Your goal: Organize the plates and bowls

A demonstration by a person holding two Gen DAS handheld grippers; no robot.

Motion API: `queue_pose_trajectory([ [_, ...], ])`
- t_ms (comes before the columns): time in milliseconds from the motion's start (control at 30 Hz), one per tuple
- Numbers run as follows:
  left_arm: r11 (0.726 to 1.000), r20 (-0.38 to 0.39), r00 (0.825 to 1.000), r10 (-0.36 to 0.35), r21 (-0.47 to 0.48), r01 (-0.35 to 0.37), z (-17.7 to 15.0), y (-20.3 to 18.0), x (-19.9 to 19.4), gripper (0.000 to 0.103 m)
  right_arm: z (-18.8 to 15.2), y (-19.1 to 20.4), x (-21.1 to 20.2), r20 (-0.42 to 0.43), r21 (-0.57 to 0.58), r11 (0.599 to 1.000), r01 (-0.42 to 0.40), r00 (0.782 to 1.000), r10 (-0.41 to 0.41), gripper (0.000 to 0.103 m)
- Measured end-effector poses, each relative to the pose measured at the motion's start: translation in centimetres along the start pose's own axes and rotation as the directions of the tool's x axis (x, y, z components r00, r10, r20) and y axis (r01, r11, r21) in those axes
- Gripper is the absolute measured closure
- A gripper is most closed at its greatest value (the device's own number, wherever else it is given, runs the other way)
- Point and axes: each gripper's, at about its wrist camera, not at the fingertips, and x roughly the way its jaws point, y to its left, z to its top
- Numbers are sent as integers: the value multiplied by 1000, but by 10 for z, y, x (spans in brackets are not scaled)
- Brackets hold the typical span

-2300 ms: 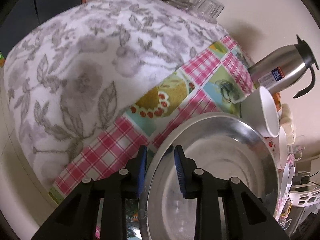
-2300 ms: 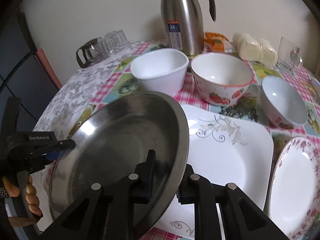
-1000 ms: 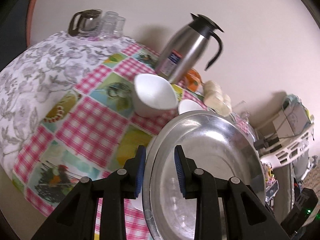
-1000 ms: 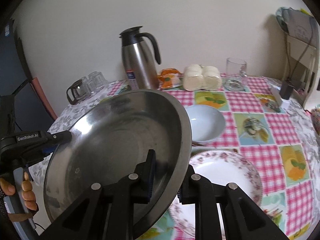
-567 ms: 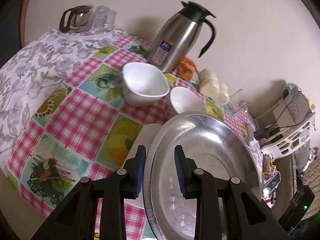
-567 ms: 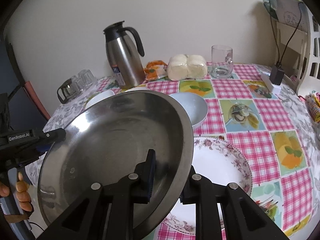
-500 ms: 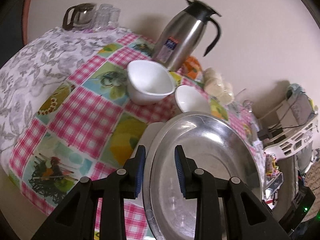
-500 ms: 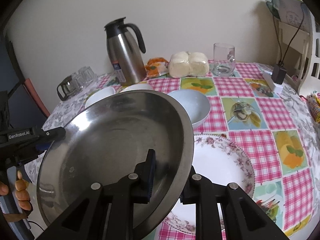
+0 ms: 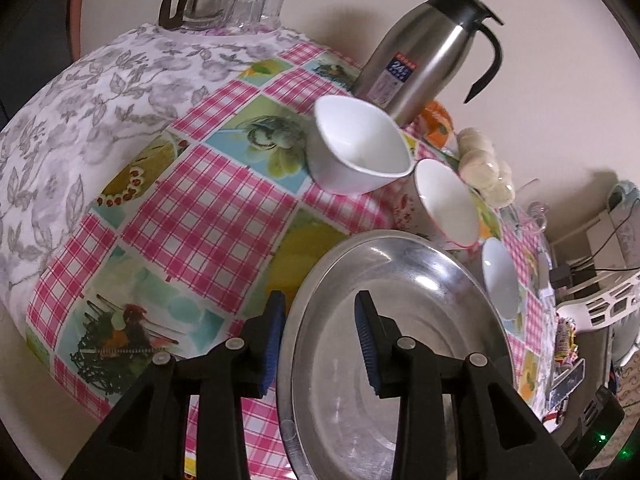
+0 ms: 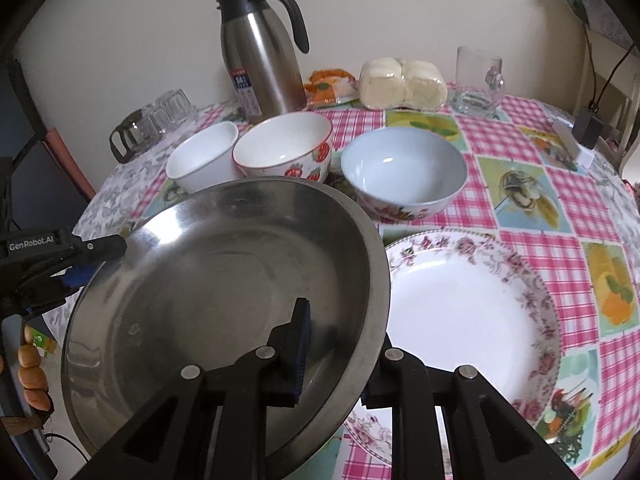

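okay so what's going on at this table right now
A person holds a steel plate between two handheld grippers. The right gripper is clamped on its near rim. The left gripper straddles the opposite rim, its jaws having just opened and no longer pinching. Three bowls and a floral plate sit on the table.

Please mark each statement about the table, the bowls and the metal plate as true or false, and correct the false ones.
1. The steel plate is held by the right gripper. True.
2. Three bowls stand behind it. True: white bowl, strawberry bowl, pale blue bowl.
3. The floral plate carries food. False: it is empty.
4. The thermos lies on its side. False: it stands upright.
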Motion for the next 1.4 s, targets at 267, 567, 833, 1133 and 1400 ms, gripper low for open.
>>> queue_pose_trajectory([
  [267,1000,-25,999,24,6,-24,1,5,14,67,-2,1,22,-48,21,1000,4,999,-3,81],
  [567,994,-58,993,99,55,-96,-7,-1,34,67,0,-7,23,-58,74,997,2,998,3,81],
  [833,995,-53,994,94,46,-92,-5,0,27,66,1,-21,18,-87,118,992,34,996,-24,68],
  [1133,995,-80,993,87,60,-83,-8,-5,29,66,2,-42,-1,-78,190,980,66,996,-52,59],
  [1400,992,-61,996,72,111,-65,-12,-16,21,66,2,-31,-3,-80,123,990,74,995,-64,76],
])
